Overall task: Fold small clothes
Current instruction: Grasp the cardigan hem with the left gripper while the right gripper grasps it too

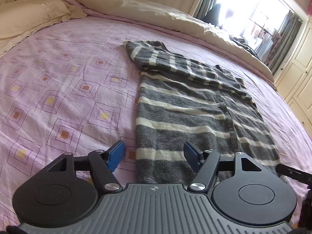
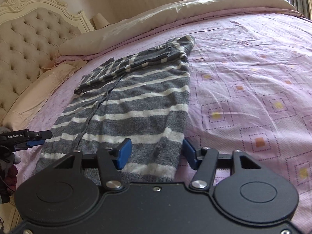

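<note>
Cardigan (image 1: 175, 101) hem hidden under both grippers, left (image 1: 154, 156) & right (image 2: 156, 155) released, unclenched

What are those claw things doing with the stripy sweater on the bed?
A person is folding the striped cardigan on the pink bedspread. Its sleeves are already folded across the top. The left gripper and right gripper, both open, are at the bottom hem's two corners, not pinching it yet.

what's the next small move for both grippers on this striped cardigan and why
Probably close both on the near hem, then lift it toward the collar. The left gripper and right gripper each straddle a bottom corner of the striped cardigan, pads not yet pinching, and the sleeves are already folded across the top.
</note>
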`<state>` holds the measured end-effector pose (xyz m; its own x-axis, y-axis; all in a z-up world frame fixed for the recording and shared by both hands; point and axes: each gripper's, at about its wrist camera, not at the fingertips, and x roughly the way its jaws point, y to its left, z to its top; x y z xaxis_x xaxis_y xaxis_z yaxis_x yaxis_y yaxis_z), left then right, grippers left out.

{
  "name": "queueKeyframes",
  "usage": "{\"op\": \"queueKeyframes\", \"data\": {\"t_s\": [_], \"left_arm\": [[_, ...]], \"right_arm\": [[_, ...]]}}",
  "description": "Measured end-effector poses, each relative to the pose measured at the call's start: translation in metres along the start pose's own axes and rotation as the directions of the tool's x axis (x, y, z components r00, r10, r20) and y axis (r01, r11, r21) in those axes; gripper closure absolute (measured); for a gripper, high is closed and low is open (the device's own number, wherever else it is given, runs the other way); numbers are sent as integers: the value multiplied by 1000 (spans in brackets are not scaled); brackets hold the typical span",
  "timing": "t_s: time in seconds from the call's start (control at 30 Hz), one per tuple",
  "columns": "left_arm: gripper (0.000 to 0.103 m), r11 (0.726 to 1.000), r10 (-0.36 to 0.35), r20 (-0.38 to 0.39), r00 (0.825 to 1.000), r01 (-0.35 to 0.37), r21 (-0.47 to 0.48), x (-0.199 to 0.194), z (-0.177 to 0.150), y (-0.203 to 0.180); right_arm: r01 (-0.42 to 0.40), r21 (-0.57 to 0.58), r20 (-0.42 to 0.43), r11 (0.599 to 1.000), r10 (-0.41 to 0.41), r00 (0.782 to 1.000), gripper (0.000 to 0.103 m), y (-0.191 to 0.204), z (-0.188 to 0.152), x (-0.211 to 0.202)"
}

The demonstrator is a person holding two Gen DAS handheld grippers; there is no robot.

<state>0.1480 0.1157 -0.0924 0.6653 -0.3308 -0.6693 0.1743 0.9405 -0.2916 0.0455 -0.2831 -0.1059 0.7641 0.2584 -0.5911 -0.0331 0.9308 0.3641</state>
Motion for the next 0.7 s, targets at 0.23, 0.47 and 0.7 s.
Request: {"op": "queueKeyframes", "data": {"t_s": [0.23, 0.47, 0.7], "left_arm": [[46, 1000, -30, -10, 1000, 29, -3, -10, -17, -6], [99, 1000, -7, -1, 1000, 7, -23, -9, -27, -12], [100, 995, 50, 44, 998, -46, -86, -27, -33, 14]], "right_arm": [[10, 16, 8, 1000, -10, 1000, 67, -1, -6, -4], [3, 11, 8, 1000, -3, 1000, 91, 3, -7, -5], [41, 70, 17, 997, -43, 999, 92, -21, -8, -21]]}}
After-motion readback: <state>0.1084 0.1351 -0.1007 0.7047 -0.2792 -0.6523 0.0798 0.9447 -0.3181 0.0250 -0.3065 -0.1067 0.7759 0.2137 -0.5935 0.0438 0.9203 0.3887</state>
